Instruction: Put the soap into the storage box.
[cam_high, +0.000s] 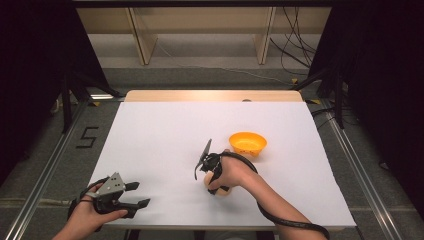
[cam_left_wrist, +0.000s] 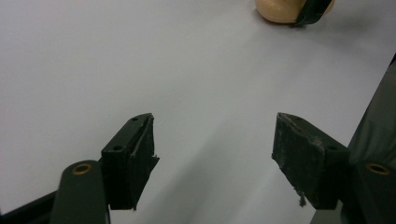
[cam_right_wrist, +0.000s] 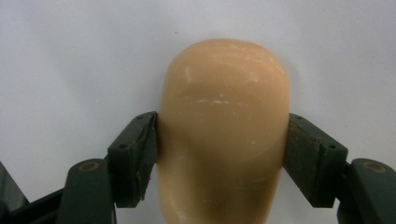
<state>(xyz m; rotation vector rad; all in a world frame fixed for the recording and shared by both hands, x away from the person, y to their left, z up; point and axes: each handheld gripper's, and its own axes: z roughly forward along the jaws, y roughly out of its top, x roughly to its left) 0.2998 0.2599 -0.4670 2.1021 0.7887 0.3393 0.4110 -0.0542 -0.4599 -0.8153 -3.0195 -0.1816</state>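
Peach-coloured rounded object clamped by right gripper pointing down, left gripper fingers wide, empty

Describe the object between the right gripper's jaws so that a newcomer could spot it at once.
Start at the white table and find the orange bowl right of centre. Nearer the person, under the right gripper, lies a tan rounded object. It is smooth, domed and peach-coloured, paler than the bowl.

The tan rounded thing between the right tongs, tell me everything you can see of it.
The tan rounded object is smooth, slightly glossy, plastic-looking, with faint pale scuffs. Its far end is domed and the sides run straight toward the camera, like a small loaf or egg shape. It lies on the white table cover, near the person's edge, short of the orange bowl. The right tongs press both pads against its sides.
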